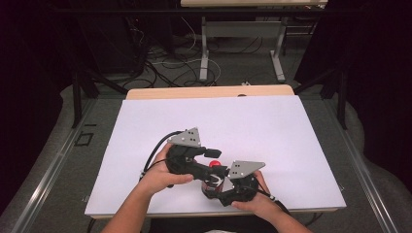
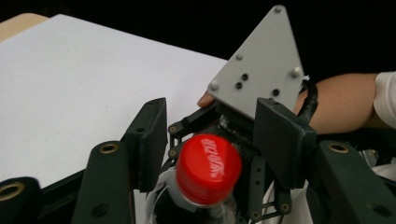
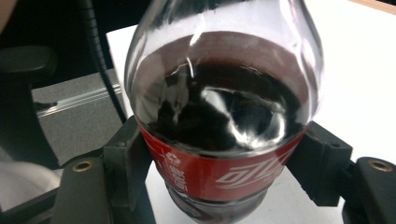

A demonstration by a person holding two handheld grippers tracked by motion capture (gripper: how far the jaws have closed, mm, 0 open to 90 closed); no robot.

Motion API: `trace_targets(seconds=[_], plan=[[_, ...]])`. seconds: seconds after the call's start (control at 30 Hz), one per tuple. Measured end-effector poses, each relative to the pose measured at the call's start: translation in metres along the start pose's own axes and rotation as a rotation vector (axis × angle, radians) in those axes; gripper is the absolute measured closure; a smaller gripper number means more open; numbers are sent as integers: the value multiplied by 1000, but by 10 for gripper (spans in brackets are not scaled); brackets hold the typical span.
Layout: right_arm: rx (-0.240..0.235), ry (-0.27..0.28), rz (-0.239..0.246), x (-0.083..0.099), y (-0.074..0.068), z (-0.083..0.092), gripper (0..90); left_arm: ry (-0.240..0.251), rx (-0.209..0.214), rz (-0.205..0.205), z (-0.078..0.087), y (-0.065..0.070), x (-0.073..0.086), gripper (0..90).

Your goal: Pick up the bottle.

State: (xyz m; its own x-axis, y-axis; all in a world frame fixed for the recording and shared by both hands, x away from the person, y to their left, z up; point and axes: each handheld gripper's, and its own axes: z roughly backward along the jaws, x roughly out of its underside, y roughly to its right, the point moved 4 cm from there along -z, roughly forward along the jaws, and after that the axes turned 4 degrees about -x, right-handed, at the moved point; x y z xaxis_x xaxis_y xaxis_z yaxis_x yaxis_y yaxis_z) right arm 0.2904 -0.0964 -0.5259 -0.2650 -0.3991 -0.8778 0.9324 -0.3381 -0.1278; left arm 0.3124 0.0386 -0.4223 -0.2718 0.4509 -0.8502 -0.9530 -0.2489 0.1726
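A clear cola bottle (image 1: 212, 183) with dark drink, a red label and a red cap (image 1: 214, 164) stands upright near the table's front edge. My right gripper (image 1: 214, 190) is shut on its body; in the right gripper view its pads (image 3: 125, 161) press the label band of the bottle (image 3: 219, 93) from both sides. My left gripper (image 1: 219, 161) reaches in from the left at cap height. In the left gripper view the cap (image 2: 208, 169) sits between its jaws with a small gap on each side, so the left gripper (image 2: 214, 135) is open around it.
The white table sheet (image 1: 218, 121) stretches wide behind and to both sides of the bottle. The right gripper's grey plate (image 2: 257, 65) and the person's forearm (image 2: 345, 102) lie just beyond the cap. Table legs and cables (image 1: 204, 63) lie on the floor past the far edge.
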Motion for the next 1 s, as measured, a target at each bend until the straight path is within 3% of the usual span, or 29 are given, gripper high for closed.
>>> trace_targets(seconds=[0.07, 0.23, 0.37, 0.5, 0.83, 1.0], plan=[[-2, 5, 2, 0, -1, -1, 288, -17, 22, -10, -1, -1, 3, 510], [-19, 6, 6, 0, -2, -1, 288, -33, 24, -28, -4, 0, 6, 596], [-23, -9, 2, 1, -2, 0, 288, -31, 11, -37, -4, 0, 7, 604], [-9, 8, 0, 1, -1, -1, 288, -10, -7, -18, -3, -1, 8, 607], [58, 4, -35, 1, 4, -1, 289, 14, -145, 15, -7, -1, 9, 614], [102, -3, -52, 2, 8, 0, 289, 38, -265, 59, -13, 3, 7, 615]])
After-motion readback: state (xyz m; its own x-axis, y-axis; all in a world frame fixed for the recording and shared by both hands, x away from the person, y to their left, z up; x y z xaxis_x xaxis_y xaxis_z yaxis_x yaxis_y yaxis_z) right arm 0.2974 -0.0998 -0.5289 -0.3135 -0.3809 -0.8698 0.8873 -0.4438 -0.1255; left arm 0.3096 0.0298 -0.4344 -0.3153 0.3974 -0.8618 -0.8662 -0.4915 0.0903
